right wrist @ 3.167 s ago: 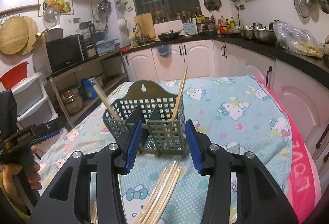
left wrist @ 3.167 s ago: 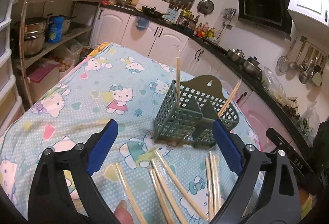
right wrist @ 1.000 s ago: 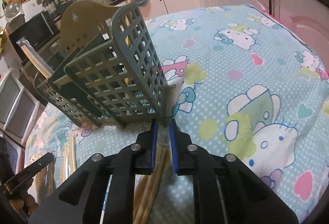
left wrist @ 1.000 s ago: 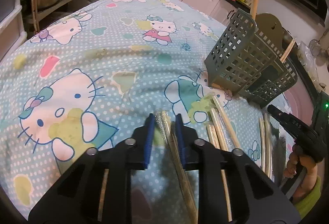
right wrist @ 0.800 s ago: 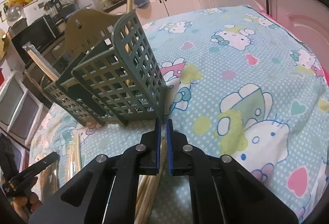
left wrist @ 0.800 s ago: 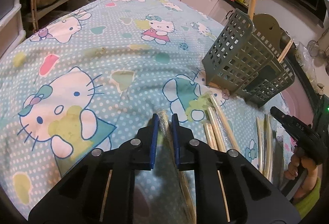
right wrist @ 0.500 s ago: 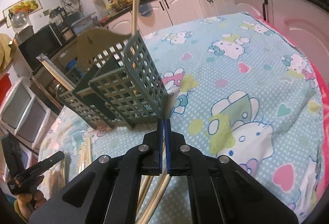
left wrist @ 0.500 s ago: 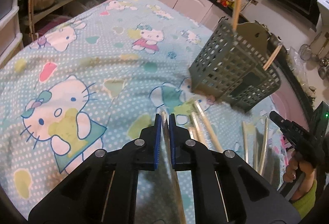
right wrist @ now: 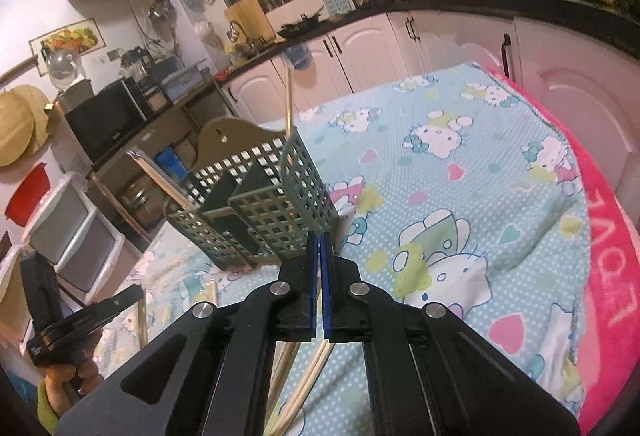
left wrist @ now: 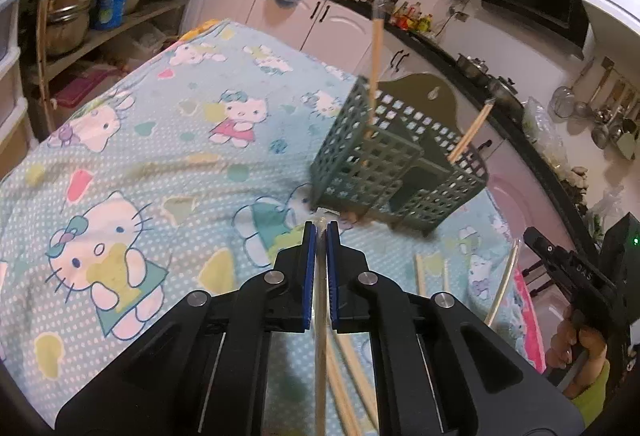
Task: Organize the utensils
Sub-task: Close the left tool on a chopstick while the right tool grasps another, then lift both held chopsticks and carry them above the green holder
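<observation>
The table (left wrist: pixel 132 140) carried a cartoon-cat cloth. A green utensil basket (left wrist: pixel 396 164) stood near its far edge. Loose chopsticks (left wrist: pixel 420 276) lay on the cloth towards the near edge.

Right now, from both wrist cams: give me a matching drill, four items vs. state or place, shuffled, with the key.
Items:
1. left gripper
2. right gripper
3. green utensil basket
4. upright chopstick

States or places:
A. stands on the Hello Kitty tablecloth, holes in its walls
B. shut on a wrapped chopstick, basket ahead and to the right in its own view
C. pokes up out of one basket compartment
D. shut on a chopstick, basket ahead and to the left in its own view

Pairs: 1-B, 2-D, 3-A, 4-C
</observation>
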`<state>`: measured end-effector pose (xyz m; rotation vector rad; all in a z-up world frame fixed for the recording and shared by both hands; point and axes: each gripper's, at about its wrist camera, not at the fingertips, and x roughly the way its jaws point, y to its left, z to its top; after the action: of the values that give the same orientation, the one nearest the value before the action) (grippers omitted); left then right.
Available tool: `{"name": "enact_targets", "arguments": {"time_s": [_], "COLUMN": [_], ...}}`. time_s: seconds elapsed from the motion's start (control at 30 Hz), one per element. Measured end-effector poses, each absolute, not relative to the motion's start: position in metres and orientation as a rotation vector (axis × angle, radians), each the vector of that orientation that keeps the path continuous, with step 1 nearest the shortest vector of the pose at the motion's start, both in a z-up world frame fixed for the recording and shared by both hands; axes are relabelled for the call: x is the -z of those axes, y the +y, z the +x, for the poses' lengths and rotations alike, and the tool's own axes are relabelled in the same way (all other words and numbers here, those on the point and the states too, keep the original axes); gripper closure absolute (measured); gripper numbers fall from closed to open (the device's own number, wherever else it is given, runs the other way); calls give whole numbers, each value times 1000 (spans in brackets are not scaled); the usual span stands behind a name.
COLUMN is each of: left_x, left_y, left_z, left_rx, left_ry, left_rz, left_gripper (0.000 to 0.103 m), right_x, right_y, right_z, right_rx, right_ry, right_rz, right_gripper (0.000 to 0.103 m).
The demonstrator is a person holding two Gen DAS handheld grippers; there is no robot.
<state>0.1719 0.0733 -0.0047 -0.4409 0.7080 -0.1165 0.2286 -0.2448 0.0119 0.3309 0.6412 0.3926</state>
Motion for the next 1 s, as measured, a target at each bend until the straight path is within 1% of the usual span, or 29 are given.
{"name": "enact_targets", "arguments": {"time_s": [0.37,0.8,1.0], "left_x": [-30,-70,-78], "left_y": [51,29,19], "left_z": [169,179,190], "left_rx": [175,240,262], "left_ry": [638,562,548], "left_rz": [-419,-382,-360], "left_gripper": [102,102,102], "right_x": [-36,-67,-63], "right_y": [-259,-269,-274], "right_z": [199,186,192], "right_rx": [-418,-423,-402], "right_ry": [573,472,493], "right_rz": [341,303,286], "right_gripper": [102,102,102]}}
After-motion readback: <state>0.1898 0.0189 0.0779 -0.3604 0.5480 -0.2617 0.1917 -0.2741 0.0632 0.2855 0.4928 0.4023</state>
